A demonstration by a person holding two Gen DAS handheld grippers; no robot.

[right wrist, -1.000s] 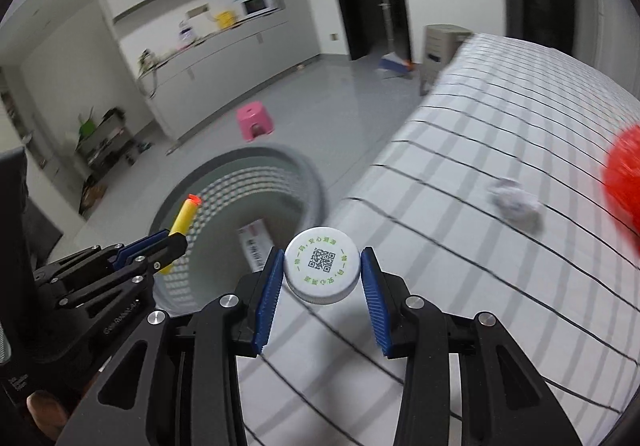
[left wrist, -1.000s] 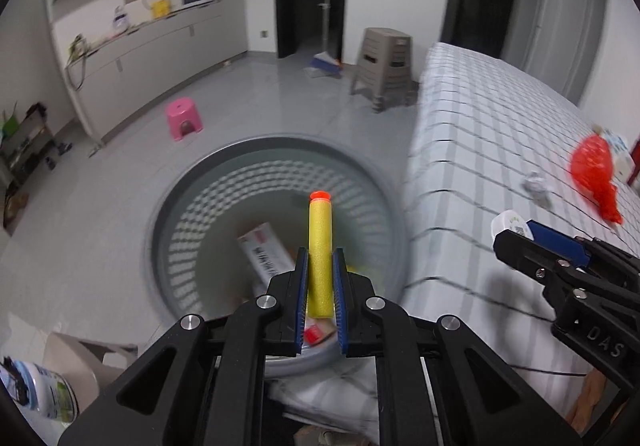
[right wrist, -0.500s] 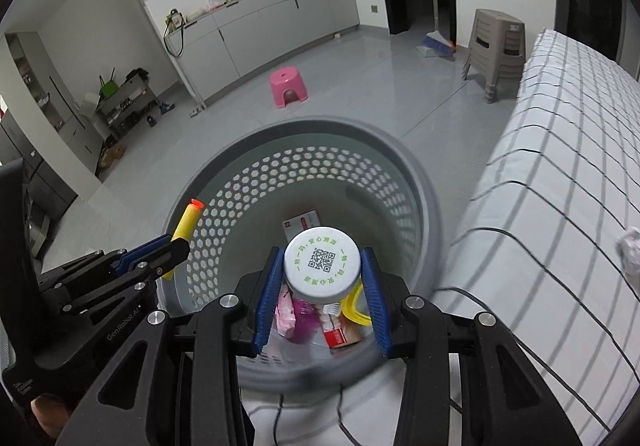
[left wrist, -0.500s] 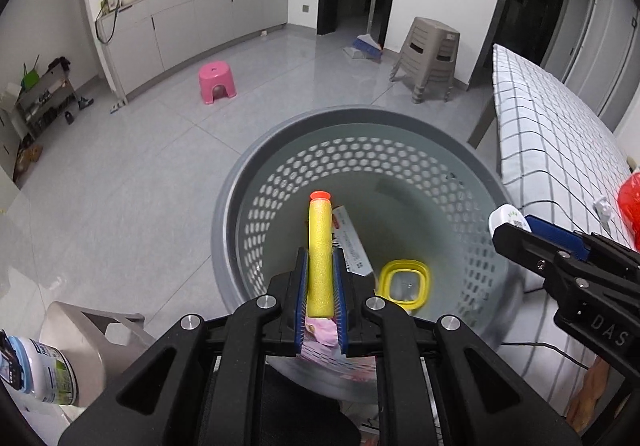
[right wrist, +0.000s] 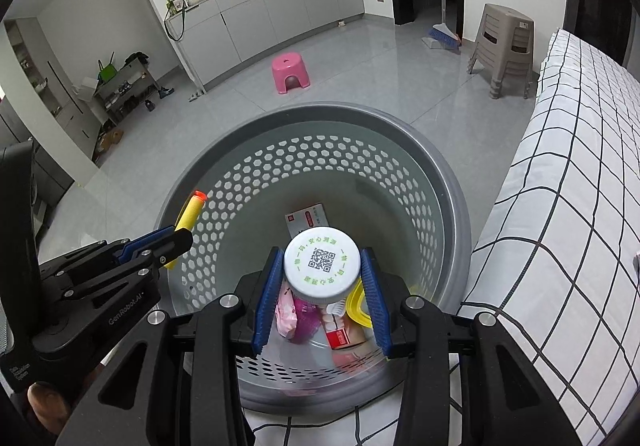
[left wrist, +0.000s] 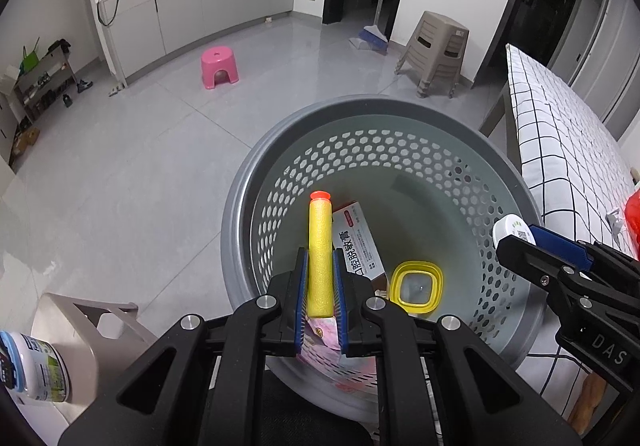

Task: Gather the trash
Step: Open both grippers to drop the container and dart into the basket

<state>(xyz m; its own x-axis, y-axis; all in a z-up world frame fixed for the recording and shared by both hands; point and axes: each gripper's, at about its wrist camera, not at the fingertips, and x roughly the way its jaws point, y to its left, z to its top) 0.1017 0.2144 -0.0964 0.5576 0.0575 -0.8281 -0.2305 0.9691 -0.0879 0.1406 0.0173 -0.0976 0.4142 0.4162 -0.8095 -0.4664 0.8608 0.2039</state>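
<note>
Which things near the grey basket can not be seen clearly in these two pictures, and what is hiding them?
- Pink wrapper, left wrist view: mostly behind the left gripper and its foam dart.
- Red-and-white packet, right wrist view: partly covered by the white cap in the right gripper.
- Basket outside: its near wall is behind the grippers in both views.
- Red bag: cut off by the left wrist view's edge.

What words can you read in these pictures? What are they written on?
"DAS": right gripper body, rest cut off.
"GenRobot.AI": left gripper body.
"口腔脱敏": box in the basket, other print too small.
White cap: QR code ringed with green Chinese characters, too small to read.
Jar label: blurred.
</note>
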